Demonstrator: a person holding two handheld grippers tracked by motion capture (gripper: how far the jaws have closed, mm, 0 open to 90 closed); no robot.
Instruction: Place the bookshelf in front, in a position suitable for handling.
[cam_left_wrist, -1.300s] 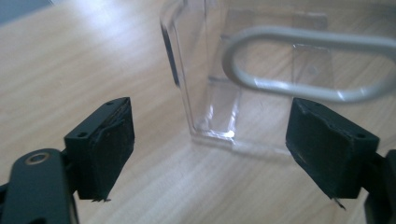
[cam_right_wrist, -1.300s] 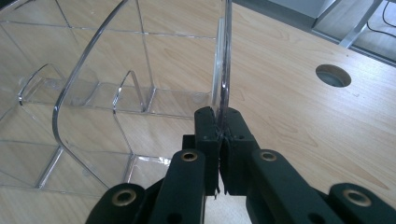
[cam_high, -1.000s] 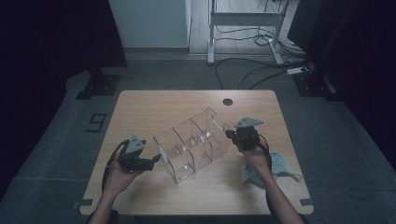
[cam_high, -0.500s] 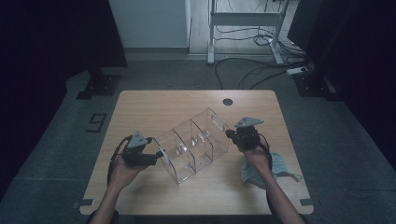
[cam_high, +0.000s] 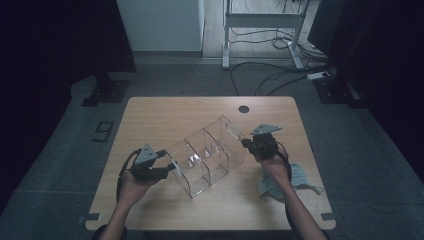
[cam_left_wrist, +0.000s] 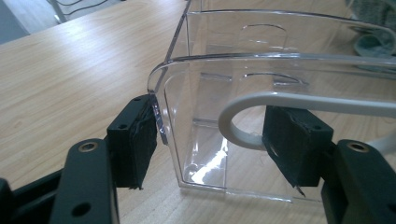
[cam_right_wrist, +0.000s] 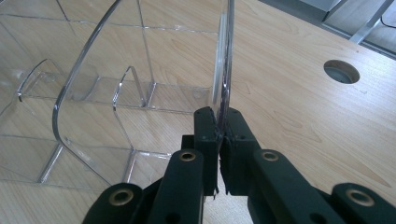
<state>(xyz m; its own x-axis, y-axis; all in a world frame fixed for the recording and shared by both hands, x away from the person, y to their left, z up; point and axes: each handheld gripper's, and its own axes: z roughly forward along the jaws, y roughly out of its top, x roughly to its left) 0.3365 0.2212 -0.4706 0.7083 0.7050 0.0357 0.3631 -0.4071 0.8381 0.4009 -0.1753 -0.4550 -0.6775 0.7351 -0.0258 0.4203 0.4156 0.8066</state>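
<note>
A clear acrylic organizer (cam_high: 207, 155) with several compartments lies diagonally across the middle of the wooden table (cam_high: 165, 115). My right gripper (cam_high: 246, 145) is at its far-right end. In the right gripper view it (cam_right_wrist: 219, 133) is shut on the thin end wall (cam_right_wrist: 224, 70). My left gripper (cam_high: 169, 167) is at the near-left end. Its jaws (cam_left_wrist: 210, 140) have just been closing, with the organizer's end wall (cam_left_wrist: 201, 116) between them. The left pad (cam_left_wrist: 135, 140) sits at the wall's edge, and the right pad (cam_left_wrist: 294, 140) is still apart from it.
A blue-grey face mask (cam_high: 297, 180) lies near the table's right front edge, beside my right forearm. It also appears beyond the organizer (cam_left_wrist: 373, 42). A round cable hole (cam_high: 243, 108) is at the back of the table. A white cable (cam_left_wrist: 280, 100) curves by the left jaws.
The left gripper's jaws have drawn closer together around the organizer's near end. The right gripper and the organizer have kept still.
</note>
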